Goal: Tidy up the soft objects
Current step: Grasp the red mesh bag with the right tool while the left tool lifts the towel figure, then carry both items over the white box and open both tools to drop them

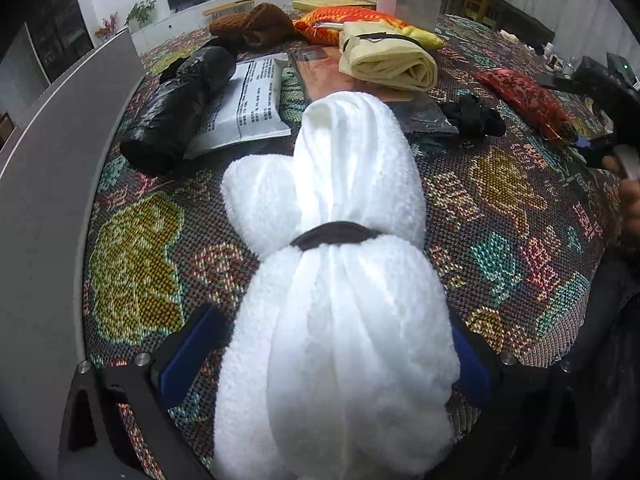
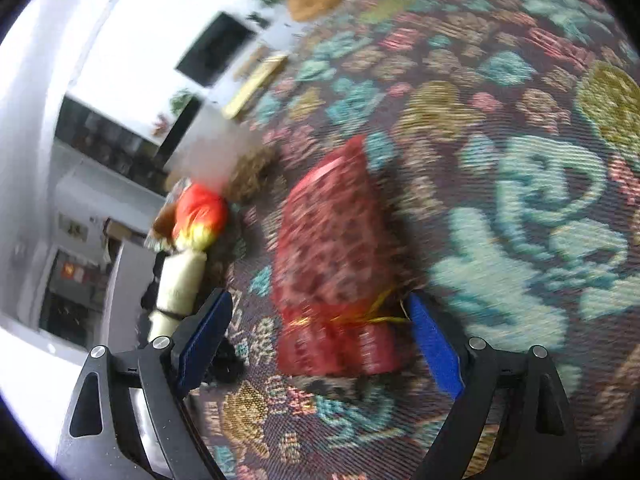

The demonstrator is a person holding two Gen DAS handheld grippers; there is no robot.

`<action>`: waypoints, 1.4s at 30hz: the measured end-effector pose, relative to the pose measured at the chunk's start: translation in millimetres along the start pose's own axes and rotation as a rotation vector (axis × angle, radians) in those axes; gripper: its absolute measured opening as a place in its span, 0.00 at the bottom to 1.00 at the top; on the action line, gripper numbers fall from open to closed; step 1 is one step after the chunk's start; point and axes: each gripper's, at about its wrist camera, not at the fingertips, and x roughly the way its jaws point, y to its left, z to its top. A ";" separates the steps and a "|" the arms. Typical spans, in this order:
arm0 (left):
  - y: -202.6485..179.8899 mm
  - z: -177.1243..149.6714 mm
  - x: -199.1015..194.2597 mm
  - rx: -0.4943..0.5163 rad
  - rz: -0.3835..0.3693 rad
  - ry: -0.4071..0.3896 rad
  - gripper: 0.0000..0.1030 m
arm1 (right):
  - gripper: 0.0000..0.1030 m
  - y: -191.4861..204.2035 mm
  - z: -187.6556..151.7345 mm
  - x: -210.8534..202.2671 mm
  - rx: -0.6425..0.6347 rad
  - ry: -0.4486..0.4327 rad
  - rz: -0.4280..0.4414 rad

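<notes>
A white fluffy towel roll (image 1: 340, 280), bound by a brown band (image 1: 334, 234), lies on the patterned tablecloth (image 1: 500, 208). My left gripper (image 1: 326, 356) has its blue-padded fingers on both sides of the roll's near end and grips it. A red patterned pouch (image 2: 332, 248) with a yellow-gold tie lies on the cloth; my right gripper (image 2: 320, 340) is open with its fingers on either side of the pouch's tied end. The pouch also shows in the left wrist view (image 1: 524, 100). The right wrist view is motion-blurred.
On the table are a black wrapped bundle (image 1: 180, 108), a printed white packet (image 1: 248, 100), a cream fabric roll (image 1: 388, 60), an orange-red cushion (image 1: 360, 24), brown knitwear (image 1: 256, 24), a black strap (image 1: 476, 116) and a grey box (image 1: 408, 0). A grey panel (image 1: 52, 184) stands left.
</notes>
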 end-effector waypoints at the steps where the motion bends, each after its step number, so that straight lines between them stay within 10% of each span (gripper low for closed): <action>1: 0.3 -0.3 -0.5 -0.004 -0.002 0.003 1.00 | 0.88 2.2 7.1 -2.3 -0.020 0.017 -0.058; 6: 1.4 0.8 -9.3 -0.011 -0.026 0.003 0.76 | 0.86 52.6 16.7 16.8 -0.324 0.096 -0.272; 8: 1.3 2.9 -11.7 -0.008 -0.022 -0.002 0.60 | 0.64 67.5 11.7 36.7 -0.427 0.171 -0.359; 9: 2.6 4.8 -13.6 -0.015 -0.039 -0.010 0.47 | 0.23 70.0 9.2 42.6 -0.462 0.196 -0.401; 12: 12.3 9.4 -27.8 -0.077 -0.122 -0.035 0.41 | 0.20 79.6 7.8 35.4 -0.472 0.159 -0.469; 18: 72.4 28.5 -118.2 -0.198 -0.213 -0.226 0.41 | 0.20 179.2 -24.7 -17.3 -0.564 0.078 -0.184; 26: 216.2 6.2 -198.0 -0.394 0.134 -0.335 0.42 | 0.22 381.7 -120.3 6.4 -0.666 0.289 0.353; 29: 254.7 -12.2 -198.8 -0.455 0.327 -0.290 0.60 | 0.66 428.2 -153.7 44.5 -0.607 0.403 0.504; 31: 267.8 -22.1 -196.2 -0.489 0.390 -0.280 0.81 | 0.76 436.9 -164.8 62.3 -0.563 0.420 0.499; 36: 267.0 -29.3 -191.2 -0.506 0.397 -0.308 0.82 | 0.76 387.4 -144.0 47.6 -0.574 0.265 0.385; 42: 190.4 3.3 -183.6 -0.383 0.101 -0.403 0.84 | 0.80 256.5 -103.2 29.1 -0.576 -0.072 -0.049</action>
